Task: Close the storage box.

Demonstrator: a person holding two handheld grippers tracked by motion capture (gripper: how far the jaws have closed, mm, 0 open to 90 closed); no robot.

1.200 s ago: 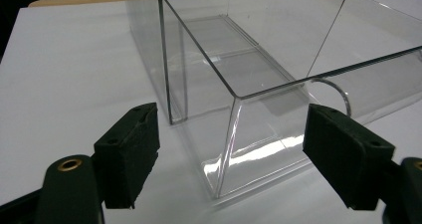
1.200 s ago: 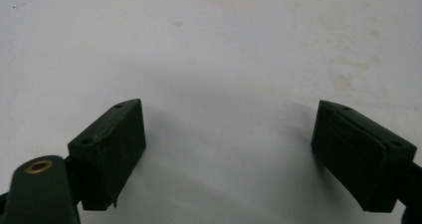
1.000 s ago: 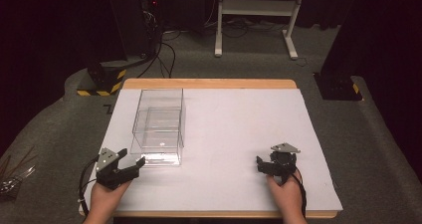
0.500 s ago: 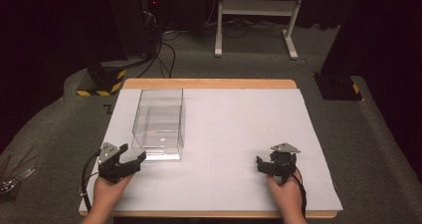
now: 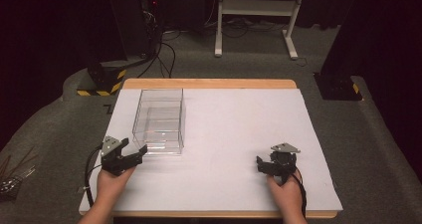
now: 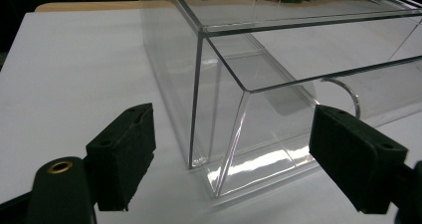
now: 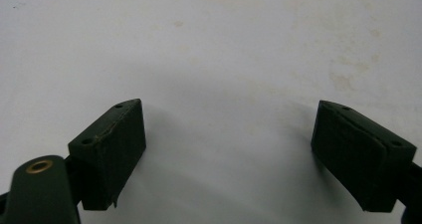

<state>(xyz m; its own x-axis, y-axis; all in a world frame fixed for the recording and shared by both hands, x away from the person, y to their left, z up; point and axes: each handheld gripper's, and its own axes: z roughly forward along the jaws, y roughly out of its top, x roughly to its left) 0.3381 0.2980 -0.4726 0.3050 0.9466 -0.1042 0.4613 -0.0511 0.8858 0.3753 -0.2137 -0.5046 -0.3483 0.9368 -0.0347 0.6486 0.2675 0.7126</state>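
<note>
A clear plastic box (image 5: 160, 122) is placed upright on the left half of the white table cover (image 5: 234, 134); it seems empty.

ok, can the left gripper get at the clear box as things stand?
Probably yes. The left gripper sits open right at the clear box's near corner, with bare white sheet between them. In the left gripper view the corner stands between the spread jaws.

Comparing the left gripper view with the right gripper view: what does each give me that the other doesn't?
Left gripper view: the clear box, its near corner between the left gripper's open jaws, untouched; a half-round notch in one wall; the table's wooden edge beyond.

Right gripper view: faint stains on the sheet ahead of the right gripper.

Both: two black padded jaws spread wide, holding nothing, over the white sheet.
</note>
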